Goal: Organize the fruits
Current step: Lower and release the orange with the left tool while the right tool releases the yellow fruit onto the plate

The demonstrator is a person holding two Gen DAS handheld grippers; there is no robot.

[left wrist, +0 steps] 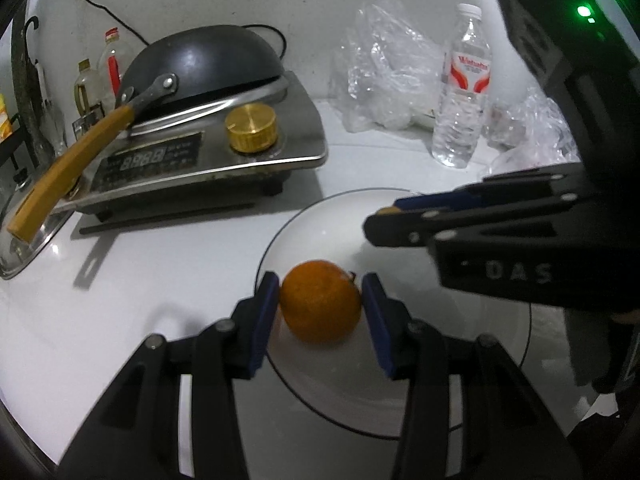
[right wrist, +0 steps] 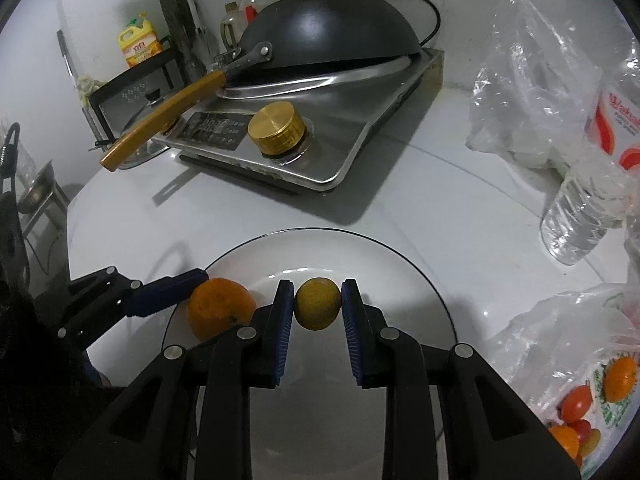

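A white plate with a dark rim (left wrist: 320, 216) (right wrist: 392, 264) lies on the white counter. My left gripper (left wrist: 320, 300) is shut on an orange (left wrist: 320, 300) over the plate's left side; the orange also shows in the right wrist view (right wrist: 218, 308). My right gripper (right wrist: 318, 304) is shut on a small yellow-green citrus fruit (right wrist: 318, 304) over the plate's middle. In the left wrist view the right gripper (left wrist: 390, 212) comes in from the right, and the fruit it holds is hidden there.
An induction cooker (left wrist: 208, 152) (right wrist: 320, 132) with an upturned black wok (left wrist: 200, 60) (right wrist: 332, 28) stands behind the plate. A water bottle (left wrist: 460, 92) (right wrist: 588, 184) and clear plastic bags (left wrist: 384, 64) (right wrist: 532, 92) are at the right. A printed bag (right wrist: 592, 380) lies at the near right.
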